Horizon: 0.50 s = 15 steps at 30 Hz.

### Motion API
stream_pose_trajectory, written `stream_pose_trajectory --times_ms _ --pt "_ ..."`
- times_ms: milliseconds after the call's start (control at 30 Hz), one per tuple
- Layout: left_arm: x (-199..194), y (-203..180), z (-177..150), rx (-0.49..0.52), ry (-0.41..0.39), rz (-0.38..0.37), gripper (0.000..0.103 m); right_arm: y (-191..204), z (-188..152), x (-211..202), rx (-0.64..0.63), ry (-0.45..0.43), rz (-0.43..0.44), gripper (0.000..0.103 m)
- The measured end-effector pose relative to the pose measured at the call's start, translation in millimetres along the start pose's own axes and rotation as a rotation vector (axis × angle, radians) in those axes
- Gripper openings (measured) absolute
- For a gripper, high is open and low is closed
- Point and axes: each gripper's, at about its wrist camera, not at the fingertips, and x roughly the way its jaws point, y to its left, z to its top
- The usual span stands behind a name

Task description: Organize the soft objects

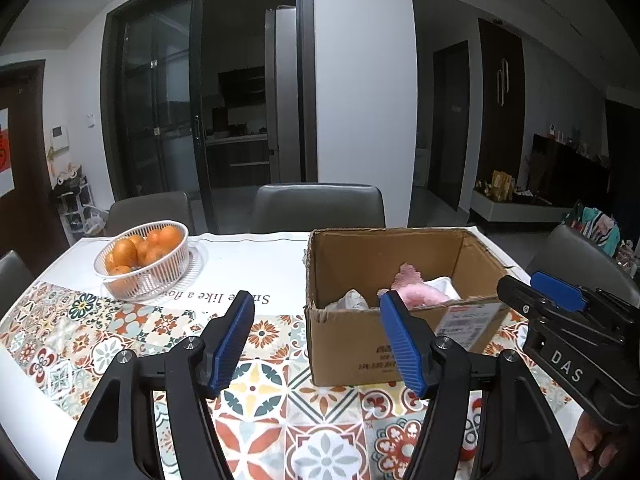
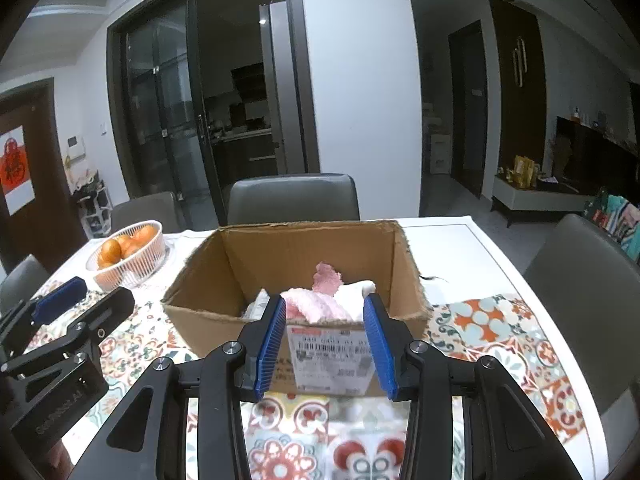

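Observation:
An open cardboard box (image 1: 348, 336) (image 2: 200, 312) stands on the patterned tablecloth. Inside it lie a pink fluffy soft toy (image 1: 416, 294) (image 2: 320, 300) and white soft items (image 1: 444, 286) (image 2: 356, 292). My left gripper (image 1: 320, 312) is open and empty, hovering above the cloth at the box's front left corner. My right gripper (image 2: 326, 316) is open and empty, just in front of the box's near wall with its shipping label (image 2: 332, 356). The right gripper also shows at the right of the left wrist view (image 1: 560, 304).
A white basket of oranges (image 1: 142, 258) (image 2: 128, 250) sits at the far left of the table. Grey chairs (image 1: 318, 206) (image 2: 294, 198) stand along the far edge and at the right (image 2: 592, 264). The white table edge (image 2: 512, 264) runs along the right.

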Motion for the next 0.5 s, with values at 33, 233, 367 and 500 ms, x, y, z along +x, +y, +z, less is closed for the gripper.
stream_pose_trajectory --times_ms 33,233,367,500 --pt "-4.5 0.0 -1.0 0.0 -0.003 0.001 0.066 0.6 -0.6 -6.3 0.001 -0.002 0.001 0.042" --pt "-41.1 1.6 -6.6 0.007 -0.023 0.015 0.072 4.7 -8.8 -46.1 0.005 -0.016 -0.003 0.044" --pt "-63.5 1.8 -11.1 0.014 -0.041 0.032 0.077 8.3 -14.4 -66.6 0.005 -0.024 -0.015 0.048" --pt "-86.1 3.7 -17.9 0.014 -0.057 0.045 0.085 9.8 -23.2 -87.5 0.012 -0.032 -0.024 0.053"
